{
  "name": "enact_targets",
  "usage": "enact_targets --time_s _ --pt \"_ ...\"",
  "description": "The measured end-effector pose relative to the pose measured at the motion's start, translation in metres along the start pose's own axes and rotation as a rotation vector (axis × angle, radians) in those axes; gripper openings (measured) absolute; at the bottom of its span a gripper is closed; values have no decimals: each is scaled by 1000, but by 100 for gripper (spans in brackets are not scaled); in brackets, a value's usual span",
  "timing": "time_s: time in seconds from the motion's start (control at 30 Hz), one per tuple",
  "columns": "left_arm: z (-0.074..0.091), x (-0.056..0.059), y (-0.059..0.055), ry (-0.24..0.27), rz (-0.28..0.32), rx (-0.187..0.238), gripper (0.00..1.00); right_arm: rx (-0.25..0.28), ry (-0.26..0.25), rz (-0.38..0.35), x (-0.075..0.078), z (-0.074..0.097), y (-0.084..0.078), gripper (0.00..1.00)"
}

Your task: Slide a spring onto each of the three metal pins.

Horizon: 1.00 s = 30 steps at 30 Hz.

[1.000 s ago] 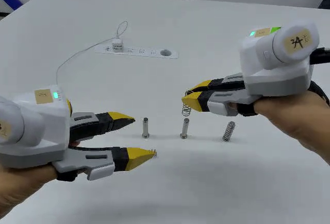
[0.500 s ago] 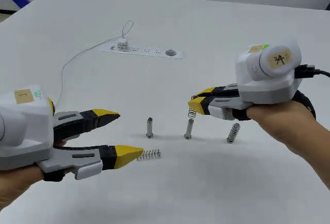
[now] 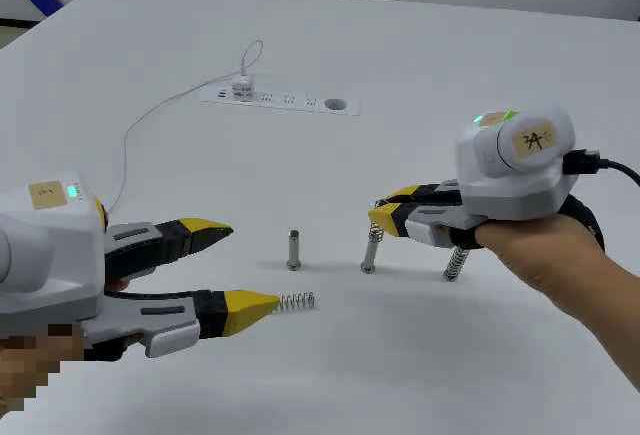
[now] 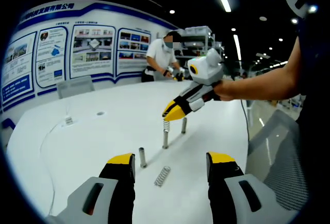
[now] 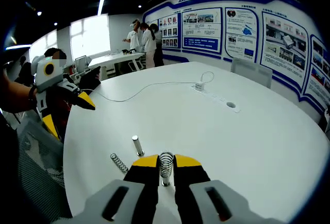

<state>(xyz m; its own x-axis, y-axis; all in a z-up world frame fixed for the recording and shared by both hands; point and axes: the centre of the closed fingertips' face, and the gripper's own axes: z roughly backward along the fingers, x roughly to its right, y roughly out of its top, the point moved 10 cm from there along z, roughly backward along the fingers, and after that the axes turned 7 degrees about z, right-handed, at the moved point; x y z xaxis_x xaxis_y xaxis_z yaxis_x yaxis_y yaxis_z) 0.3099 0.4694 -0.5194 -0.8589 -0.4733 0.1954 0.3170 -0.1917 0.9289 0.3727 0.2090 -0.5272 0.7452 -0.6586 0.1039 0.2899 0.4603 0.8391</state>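
Spring was clamped between the right gripper's closed jaws, seated over the top of the middle pin. A second spring lay flat on the table, just off the left gripper, whose jaws stood apart and empty. The left pin stood bare. A third spring sleeved the right pin.

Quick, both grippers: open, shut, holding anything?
Left gripper: open, empty; a loose metal coil spring lies near its lower jaw.
Right gripper: shut on a small metal coil spring at the top of the middle metal pin.
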Motion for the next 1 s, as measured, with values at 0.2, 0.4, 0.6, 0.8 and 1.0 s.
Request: enact_targets --time_s 0.2,0.4,0.6,0.8,1.0 --pt "0 -1 0 -2 -2 -4 57 1 0 -6 -1 -6 -7 11" --pt "0 0 -1 -3 -2 -7 56 -18 -4 -12 -4 -15 -17 11" --pt "0 0 -2 -2 -2 -10 56 -42 -1 -29 -4 -22 -26 11" --pt "0 -1 -2 -2 0 -11 56 -73 -6 -30 -6 -28 -30 11" --pt "0 -1 -3 -2 2 -10 55 -124 -16 3 -9 -32 -35 12"
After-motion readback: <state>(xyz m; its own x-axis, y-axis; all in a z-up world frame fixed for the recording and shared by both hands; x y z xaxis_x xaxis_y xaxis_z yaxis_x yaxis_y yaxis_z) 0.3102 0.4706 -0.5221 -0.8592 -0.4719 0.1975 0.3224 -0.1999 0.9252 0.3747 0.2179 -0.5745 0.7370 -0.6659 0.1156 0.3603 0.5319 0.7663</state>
